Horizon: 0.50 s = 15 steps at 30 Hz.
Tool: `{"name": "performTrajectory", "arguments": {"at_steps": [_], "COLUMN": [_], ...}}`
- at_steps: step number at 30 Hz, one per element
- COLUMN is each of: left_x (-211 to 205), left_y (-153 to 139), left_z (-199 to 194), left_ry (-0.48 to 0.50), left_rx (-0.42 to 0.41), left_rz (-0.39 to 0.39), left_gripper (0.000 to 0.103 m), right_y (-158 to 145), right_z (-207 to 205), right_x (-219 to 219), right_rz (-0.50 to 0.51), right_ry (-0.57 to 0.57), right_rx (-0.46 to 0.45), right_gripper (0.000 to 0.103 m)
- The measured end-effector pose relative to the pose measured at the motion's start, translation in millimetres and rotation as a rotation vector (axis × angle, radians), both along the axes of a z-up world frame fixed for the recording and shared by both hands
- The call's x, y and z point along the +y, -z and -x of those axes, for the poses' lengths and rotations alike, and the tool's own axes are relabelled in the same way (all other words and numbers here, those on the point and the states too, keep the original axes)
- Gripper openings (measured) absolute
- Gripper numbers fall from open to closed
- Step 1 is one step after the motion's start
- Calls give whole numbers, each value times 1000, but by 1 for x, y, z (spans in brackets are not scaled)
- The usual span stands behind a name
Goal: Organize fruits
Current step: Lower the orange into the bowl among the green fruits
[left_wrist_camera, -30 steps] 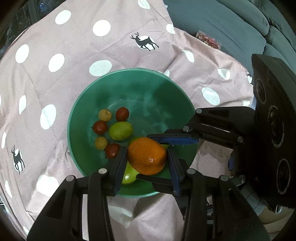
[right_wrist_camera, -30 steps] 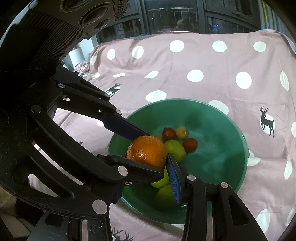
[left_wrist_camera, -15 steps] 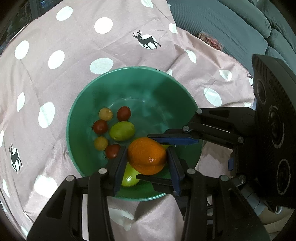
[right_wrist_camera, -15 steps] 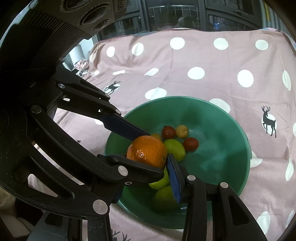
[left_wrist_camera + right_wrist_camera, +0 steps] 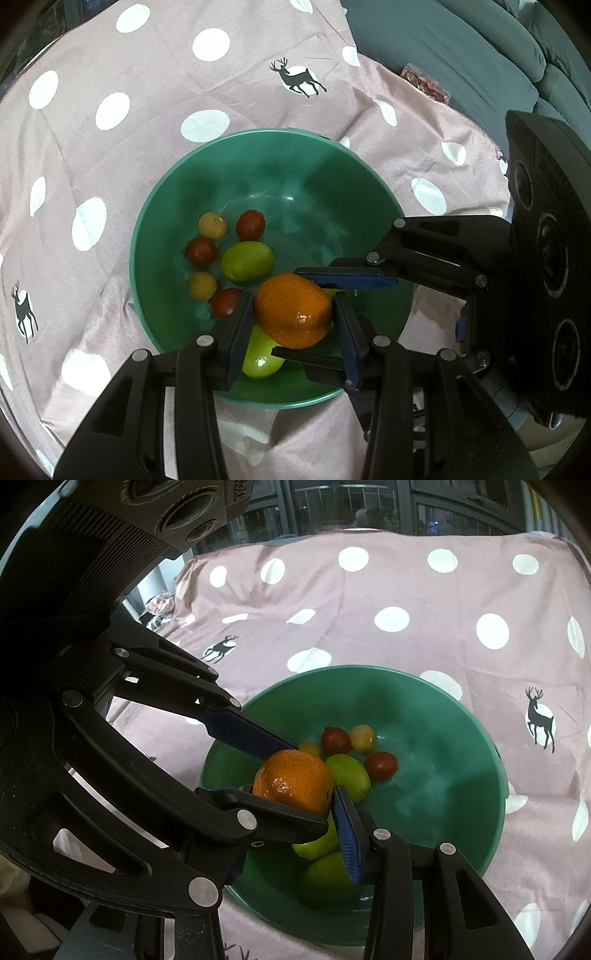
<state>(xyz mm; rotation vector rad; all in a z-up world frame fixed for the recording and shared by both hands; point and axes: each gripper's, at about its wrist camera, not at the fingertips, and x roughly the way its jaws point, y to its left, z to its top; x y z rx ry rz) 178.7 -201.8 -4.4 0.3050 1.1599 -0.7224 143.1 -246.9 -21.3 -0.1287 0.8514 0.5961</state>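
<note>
Change since earlier frame: the round green plastic bowl [image 5: 177, 206] sits higher and nearer centre in the left view; the grips on the round orange mandarin [image 5: 293, 311] are unchanged.
Left gripper [image 5: 293, 314]: blue pads pressed on both sides of the mandarin, closed on it above the bowl's near side.
Right gripper [image 5: 325, 317]: crosses from the right, one finger above and one below the same mandarin, also clamped on it.
Bowl contents: green lime [image 5: 246, 260], red and yellow cherry tomatoes [image 5: 250, 224], a second green fruit [image 5: 260, 360] beneath the mandarin.
Surface: pink polka-dot cloth with deer [image 5: 110, 110].
Left view only: grey-blue sofa [image 5: 461, 48].
Right view only: dark windows [image 5: 351, 513] behind the cloth.
</note>
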Motion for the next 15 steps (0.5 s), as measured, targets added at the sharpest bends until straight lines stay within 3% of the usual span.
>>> {"name": "performTrajectory", "arguments": {"at_steps": [15], "left_x": [-1], "left_y": [2], "left_z": [-3], "left_ry": [-4], "left_rx": [4], "left_rz": [8], "left_gripper": [43], "right_y": [1], "right_z": [-1], "right_x": [0], "right_rz": [17], "right_ry": [2], "right_rx": [4], "right_gripper": [44]}}
